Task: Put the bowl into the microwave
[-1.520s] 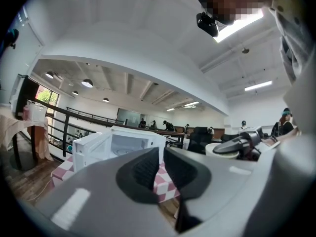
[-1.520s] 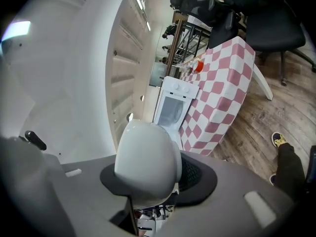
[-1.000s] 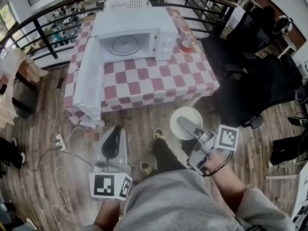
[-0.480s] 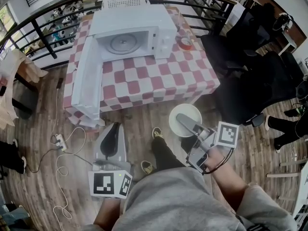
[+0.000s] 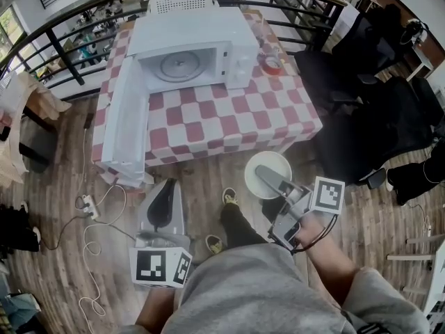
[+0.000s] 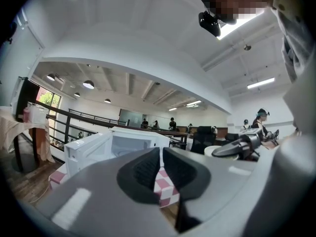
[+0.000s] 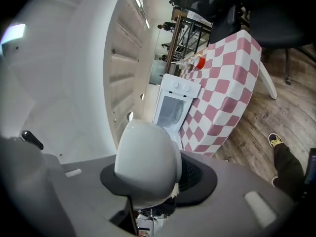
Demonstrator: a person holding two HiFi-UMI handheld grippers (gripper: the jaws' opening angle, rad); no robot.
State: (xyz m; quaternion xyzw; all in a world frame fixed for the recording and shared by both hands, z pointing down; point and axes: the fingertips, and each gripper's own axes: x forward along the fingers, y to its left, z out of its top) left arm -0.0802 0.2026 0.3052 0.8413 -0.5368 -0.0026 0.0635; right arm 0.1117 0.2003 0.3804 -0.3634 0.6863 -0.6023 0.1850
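Step in hand: the carry. Your right gripper (image 5: 264, 177) pinches the white bowl (image 5: 274, 161) by its wall, one jaw lying across the inside. The bowl hangs over the wood floor (image 5: 208, 179), well short of the microwave (image 5: 229, 30) & a bit to its right. Left gripper (image 5: 162, 202): pads together, nothing btwn, low, out in front of the microwave's swung-open door (image 5: 128, 117). Next, by my read: step fwd, lift the bowl clear of the checked table (image 5: 236, 127) edge, keep it level, aim at the turntable (image 5: 182, 66) inside the microwave.
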